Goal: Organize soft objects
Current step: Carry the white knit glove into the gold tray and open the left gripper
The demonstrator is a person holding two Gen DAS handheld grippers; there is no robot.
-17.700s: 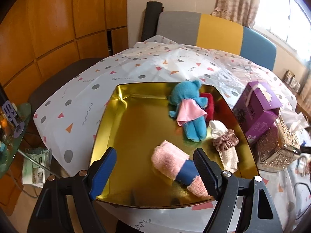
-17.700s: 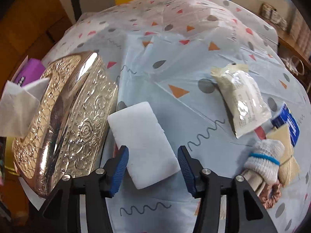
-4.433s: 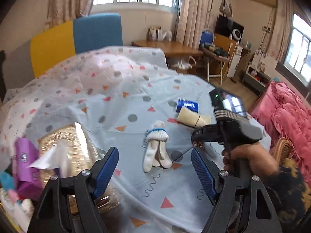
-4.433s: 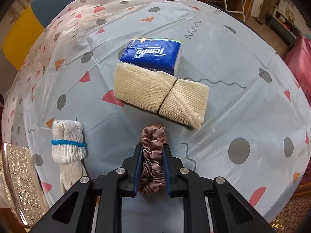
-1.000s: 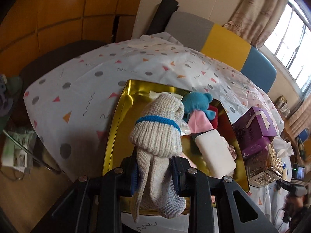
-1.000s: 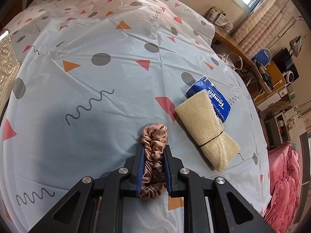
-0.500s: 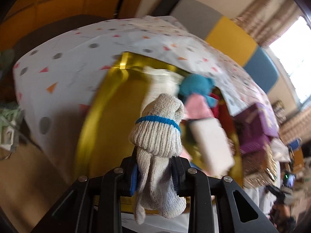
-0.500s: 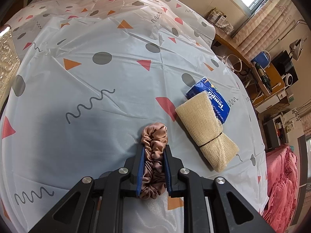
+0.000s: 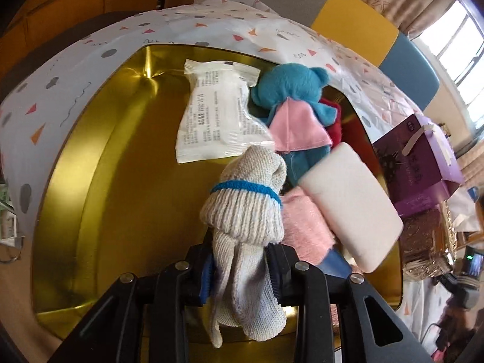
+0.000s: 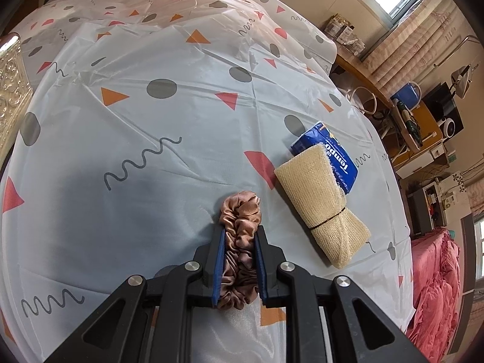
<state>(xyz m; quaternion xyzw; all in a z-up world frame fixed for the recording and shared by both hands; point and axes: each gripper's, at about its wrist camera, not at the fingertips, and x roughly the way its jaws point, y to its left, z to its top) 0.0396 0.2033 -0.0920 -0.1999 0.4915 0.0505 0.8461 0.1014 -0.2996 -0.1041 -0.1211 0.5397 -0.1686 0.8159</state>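
A rolled pair of grey-white socks with a blue band (image 9: 245,211) hangs between the fingers of my left gripper (image 9: 240,272), low over the gold tray (image 9: 99,181). The jaws are opening, and the pads still touch the socks. In the tray lie a white packet (image 9: 214,112), a blue teddy (image 9: 287,87), a white sponge (image 9: 351,211) and a pink towel (image 9: 305,230). My right gripper (image 10: 240,239) is shut on a brown scrunchie (image 10: 240,214) that rests on the tablecloth. To its right a beige rolled cloth (image 10: 320,199) lies against a blue tissue pack (image 10: 335,151).
A purple box (image 9: 417,163) and a gold embossed tissue box (image 9: 426,242) stand right of the tray. That tissue box (image 10: 10,90) also shows at the left edge of the right wrist view. The table's edge runs close behind the beige cloth. A person's hand with a device is at the lower right.
My left gripper has dropped toward the tray with the socks, so the tray's contents now look nearer and larger. The right gripper and the scrunchie have stayed where they were.
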